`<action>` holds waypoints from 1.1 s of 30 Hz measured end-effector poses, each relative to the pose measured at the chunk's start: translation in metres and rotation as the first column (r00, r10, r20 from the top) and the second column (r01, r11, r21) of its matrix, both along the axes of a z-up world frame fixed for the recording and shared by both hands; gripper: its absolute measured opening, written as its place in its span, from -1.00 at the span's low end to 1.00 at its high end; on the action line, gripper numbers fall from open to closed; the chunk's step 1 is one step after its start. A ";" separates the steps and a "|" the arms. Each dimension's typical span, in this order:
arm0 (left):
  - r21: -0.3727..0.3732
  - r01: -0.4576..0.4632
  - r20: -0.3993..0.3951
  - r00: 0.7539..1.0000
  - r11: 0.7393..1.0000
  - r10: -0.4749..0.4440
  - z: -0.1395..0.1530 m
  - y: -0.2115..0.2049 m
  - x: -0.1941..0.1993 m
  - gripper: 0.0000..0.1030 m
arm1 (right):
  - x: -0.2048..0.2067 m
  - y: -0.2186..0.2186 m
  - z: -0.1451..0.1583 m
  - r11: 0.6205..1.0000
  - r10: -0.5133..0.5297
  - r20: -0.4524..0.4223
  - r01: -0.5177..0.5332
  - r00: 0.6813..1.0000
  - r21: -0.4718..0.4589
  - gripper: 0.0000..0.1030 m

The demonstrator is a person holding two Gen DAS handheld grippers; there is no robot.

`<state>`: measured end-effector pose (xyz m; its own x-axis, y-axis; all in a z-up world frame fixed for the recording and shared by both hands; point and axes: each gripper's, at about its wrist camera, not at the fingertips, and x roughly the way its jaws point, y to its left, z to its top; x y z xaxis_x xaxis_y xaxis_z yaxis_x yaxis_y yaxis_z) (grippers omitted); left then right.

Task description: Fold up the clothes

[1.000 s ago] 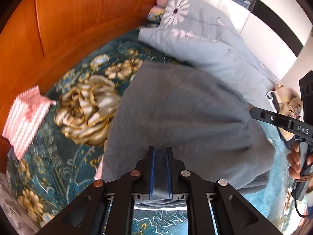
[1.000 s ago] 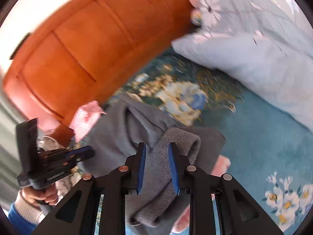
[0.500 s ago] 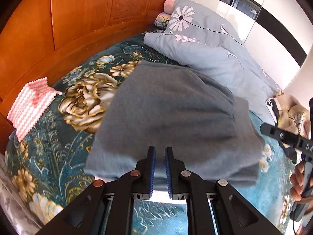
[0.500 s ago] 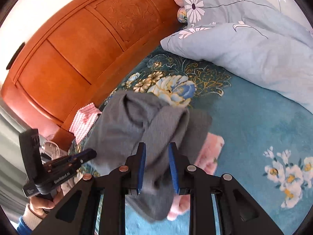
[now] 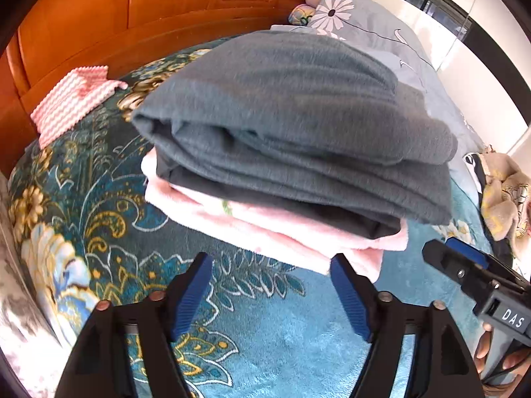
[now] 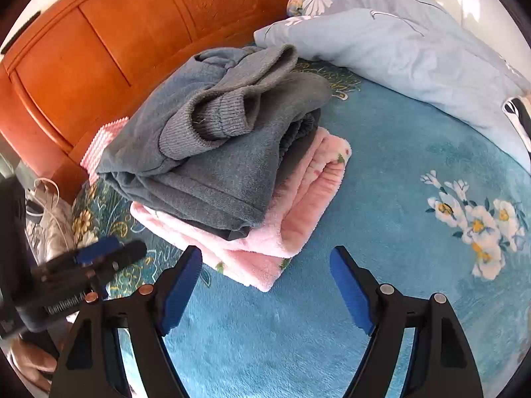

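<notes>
The grey garment (image 5: 292, 122) lies folded on the pink one (image 6: 298, 212), its long axis crosswise, just ahead of both grippers, left (image 5: 270, 293) and right (image 6: 265, 285), whose jaws are opening, empty.

Dark grey fleece sweater with ribbed cuffs (image 6: 212, 152): folded into a thick bundle, one cuff upturned on top, lying on the folded pink plush garment (image 6: 298, 212), which rests flat near the orange wooden headboard (image 6: 99, 43).
</notes>
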<state>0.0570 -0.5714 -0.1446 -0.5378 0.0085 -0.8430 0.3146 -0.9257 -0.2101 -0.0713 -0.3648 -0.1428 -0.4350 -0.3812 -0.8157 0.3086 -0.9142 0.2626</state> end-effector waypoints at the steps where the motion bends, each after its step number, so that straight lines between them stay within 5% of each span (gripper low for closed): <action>1: -0.005 -0.015 -0.010 1.000 1.000 0.015 -0.003 0.001 0.003 0.66 | 0.002 0.001 -0.002 1.000 -0.016 -0.012 0.016 1.000 -0.004 0.56; 6: -0.034 -0.080 -0.064 0.995 0.996 0.078 -0.016 0.006 0.011 1.00 | 0.011 0.004 -0.017 0.997 -0.075 -0.091 0.075 0.993 0.004 0.56; 20: -0.020 -0.186 -0.106 0.977 0.982 0.183 -0.036 0.003 0.018 1.00 | 0.027 -0.012 -0.042 0.995 -0.071 -0.179 0.081 0.981 0.052 0.57; 24: -0.013 -0.216 -0.147 0.966 0.976 0.212 -0.031 -0.001 0.016 1.00 | 0.030 -0.014 -0.036 0.995 -0.061 -0.211 0.076 0.975 0.062 0.97; 33: -0.060 -0.219 -0.158 0.965 0.974 0.207 -0.012 -0.004 0.011 1.00 | 0.025 -0.014 -0.024 0.996 -0.063 -0.218 0.076 0.974 0.052 0.97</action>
<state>0.0676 -0.5758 -0.1563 -0.6402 -0.1809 -0.7466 0.4767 -0.8557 -0.2014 -0.0460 -0.3789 -0.1670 -0.6274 -0.2974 -0.7197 0.2874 -0.9474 0.1410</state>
